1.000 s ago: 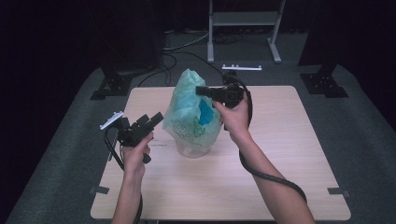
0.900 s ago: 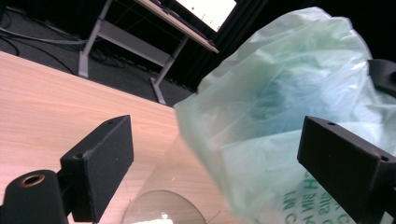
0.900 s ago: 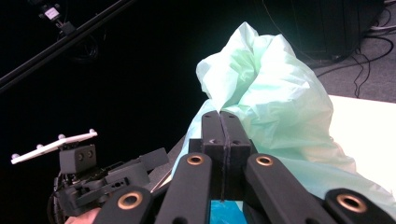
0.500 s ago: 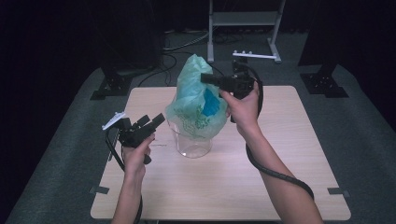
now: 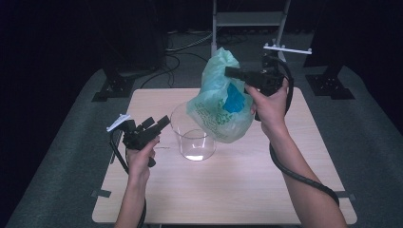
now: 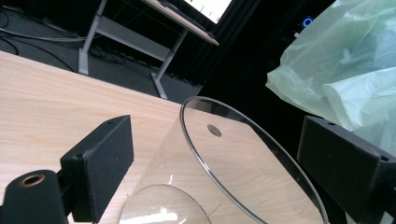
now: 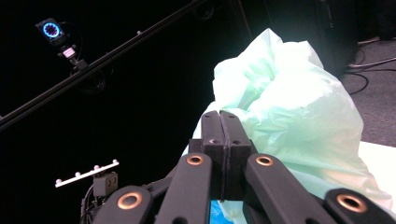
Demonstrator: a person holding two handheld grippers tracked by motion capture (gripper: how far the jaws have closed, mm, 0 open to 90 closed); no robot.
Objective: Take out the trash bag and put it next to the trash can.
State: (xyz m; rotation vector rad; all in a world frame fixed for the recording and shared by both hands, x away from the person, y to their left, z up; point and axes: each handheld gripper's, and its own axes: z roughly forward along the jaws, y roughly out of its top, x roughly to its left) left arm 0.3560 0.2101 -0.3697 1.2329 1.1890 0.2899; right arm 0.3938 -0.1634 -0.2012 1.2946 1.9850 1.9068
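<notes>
The right hand-held gripper (image 5: 230,72) is clamped on the limp green plastic bag (image 5: 219,102), best held at its gathered top; the left hand-held gripper (image 5: 159,124) is spread empty beside the fragile glass beaker (image 5: 192,133).

The high view looks forward and down on the table (image 5: 228,185) from the person's side. The left gripper view sits low and close, facing the glass container (image 6: 243,172) between its 2 jaws. The right gripper view looks upward, close to the green bag (image 7: 299,107), which all 3 views share.
</notes>
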